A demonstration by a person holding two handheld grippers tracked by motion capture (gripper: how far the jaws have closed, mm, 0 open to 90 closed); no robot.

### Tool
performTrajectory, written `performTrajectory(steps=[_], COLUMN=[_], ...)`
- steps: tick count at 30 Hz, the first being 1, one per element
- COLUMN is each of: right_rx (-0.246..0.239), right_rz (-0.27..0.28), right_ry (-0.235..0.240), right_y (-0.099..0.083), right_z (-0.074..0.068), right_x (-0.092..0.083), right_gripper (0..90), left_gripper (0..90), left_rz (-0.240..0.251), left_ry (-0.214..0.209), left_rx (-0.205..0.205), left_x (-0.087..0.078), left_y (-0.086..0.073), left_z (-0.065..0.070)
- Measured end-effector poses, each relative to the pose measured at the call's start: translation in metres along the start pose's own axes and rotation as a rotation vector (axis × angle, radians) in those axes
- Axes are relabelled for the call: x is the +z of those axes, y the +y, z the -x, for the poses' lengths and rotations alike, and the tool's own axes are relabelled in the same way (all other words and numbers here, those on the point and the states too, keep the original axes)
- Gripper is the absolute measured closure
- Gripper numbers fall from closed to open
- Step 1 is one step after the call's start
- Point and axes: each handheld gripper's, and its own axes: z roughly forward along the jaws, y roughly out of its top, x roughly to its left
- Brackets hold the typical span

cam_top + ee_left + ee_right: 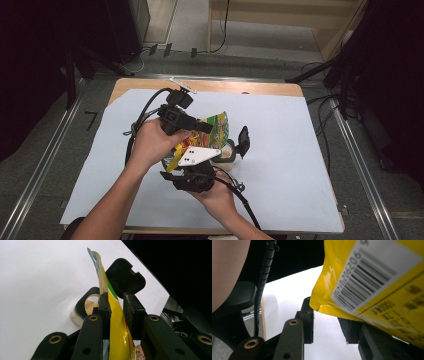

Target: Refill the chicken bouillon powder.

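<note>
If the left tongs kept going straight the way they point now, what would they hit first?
Probably the small clear container with a black flip lid, standing open on the white sheet just ahead of the left tongs, which grip a yellow plastic pouch. Depth is hard to judge.

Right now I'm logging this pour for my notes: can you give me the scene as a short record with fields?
surface: white sheet over a wooden table
held thing: yellow snack bag, tilted over the container
left gripper: jaws closed on the bag, near its open top
right gripper: jaws under the bag's barcode end; grip unclear
container: small, clear, black-rimmed, on the sheet, pale crumbs inside
lid: black, flipped up, open
</note>
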Motion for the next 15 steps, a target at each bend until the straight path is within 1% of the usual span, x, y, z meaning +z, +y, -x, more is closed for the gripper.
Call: performTrajectory(steps=[15], right_rx=[0.002], right_rz=[0.0], right_ry=[0.0], right_y=[0.0], right_z=[-0.0001], right_x=[-0.0003], right_gripper=[68.0], left_gripper=[77.9], left_rz=[0.002], left_ry=[0.002], left_rx=[0.0], left_x=[0.0001], left_y=[0.0], left_z=[0.0013])
